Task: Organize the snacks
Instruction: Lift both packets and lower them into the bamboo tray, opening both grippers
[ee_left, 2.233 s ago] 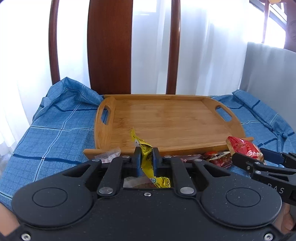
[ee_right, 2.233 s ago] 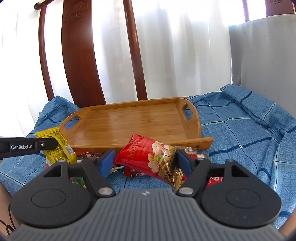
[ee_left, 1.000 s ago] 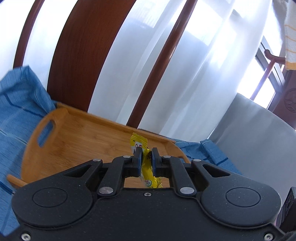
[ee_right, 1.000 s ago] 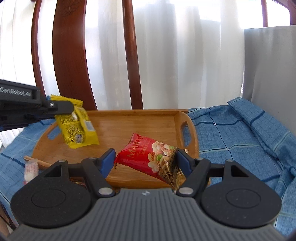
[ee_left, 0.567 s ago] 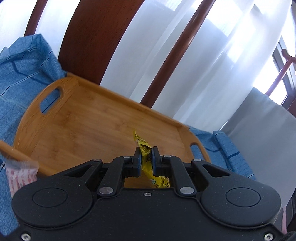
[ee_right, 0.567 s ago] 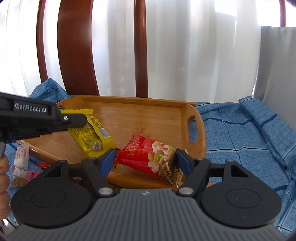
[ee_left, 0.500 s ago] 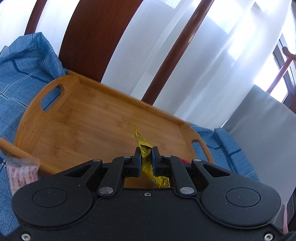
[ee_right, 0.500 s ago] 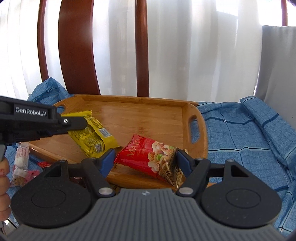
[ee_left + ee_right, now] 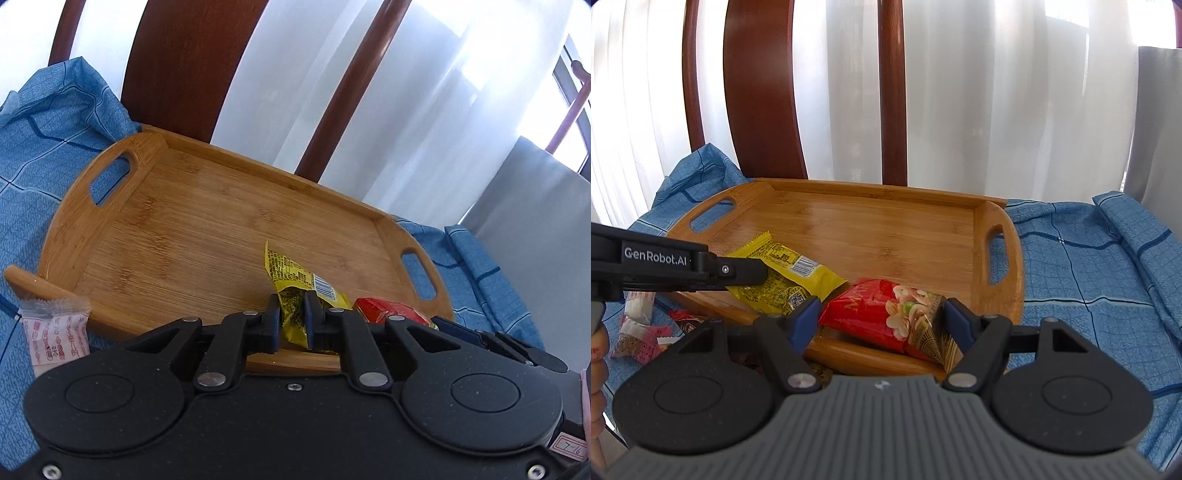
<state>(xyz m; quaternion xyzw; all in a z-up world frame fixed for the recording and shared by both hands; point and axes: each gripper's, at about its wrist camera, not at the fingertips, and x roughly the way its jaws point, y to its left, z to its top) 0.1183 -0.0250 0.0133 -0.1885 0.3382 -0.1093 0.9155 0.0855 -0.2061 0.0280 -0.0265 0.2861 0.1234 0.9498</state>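
A bamboo tray (image 9: 1004, 266) with cut-out handles sits on a blue checked cloth (image 9: 1089, 266) over the tabletop, its far edge against a dark wooden chair back (image 9: 761, 92); white curtains (image 9: 997, 92) fill the bkgd, and a grey panel (image 9: 535, 206) stands at the right.

Left gripper (image 9: 291, 317): jaws nearly closed, pads pinching the near end of a yellow snack packet (image 9: 295, 273), and just starting to ease open. The packet's far end lies out on the tray floor, barcode side up, toward the near right part of the tray (in the right wrist view the same packet (image 9: 786, 273) slants from the left gripper (image 9: 738, 273) toward tray centre).

Right gripper (image 9: 882, 317): jaws about half open, blue pads pressing both sides of a red snack bag (image 9: 879, 314) w/ a nut picture. The bag hangs just over the tray's near edge, right of the yellow packet and nearly touching it; whether it rests on the wood cannot be told.

Off the tray, near its left near corner, more small snacks lie on the cloth: a pink-and-white wrapped sweet (image 9: 55, 332) and, seen from the right wrist, several pink and red wrappers (image 9: 642, 332). A person's fingers (image 9: 596, 354) show at the left edge.
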